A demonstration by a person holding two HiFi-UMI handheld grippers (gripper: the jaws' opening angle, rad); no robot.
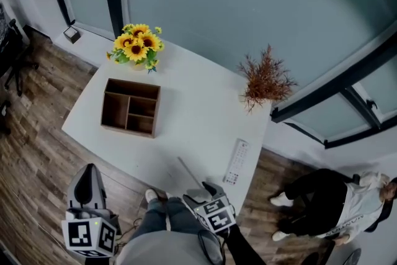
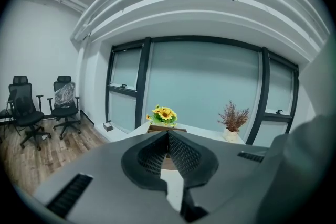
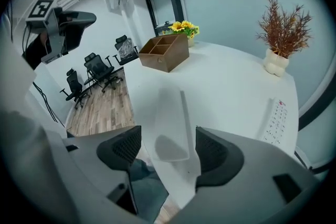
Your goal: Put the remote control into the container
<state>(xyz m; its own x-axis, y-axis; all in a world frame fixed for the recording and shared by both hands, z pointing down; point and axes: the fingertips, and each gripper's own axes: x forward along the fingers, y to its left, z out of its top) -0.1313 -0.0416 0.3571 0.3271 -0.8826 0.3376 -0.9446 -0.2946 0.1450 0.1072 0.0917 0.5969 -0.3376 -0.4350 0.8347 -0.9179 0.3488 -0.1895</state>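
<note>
The white remote control (image 1: 236, 162) (image 3: 276, 120) lies near the table's right edge. A brown wooden container (image 1: 130, 107) (image 3: 164, 52) with several compartments stands on the left part of the white table (image 1: 198, 102). At the table's near edge my right gripper (image 1: 208, 190) (image 3: 167, 139) is open, left of the remote and apart from it. A pale, blurred long flat shape (image 3: 173, 123) shows on the table between its jaws, and neither pad touches it. My left gripper (image 1: 91, 169) (image 2: 168, 135) is shut on nothing, held off the table at the near left.
Yellow sunflowers (image 1: 138, 45) stand behind the container and a dried reddish plant (image 1: 265, 80) at the table's far right corner. A person in dark clothes (image 1: 329, 198) is on the floor right of the table. Office chairs (image 2: 31, 113) stand by the far left wall.
</note>
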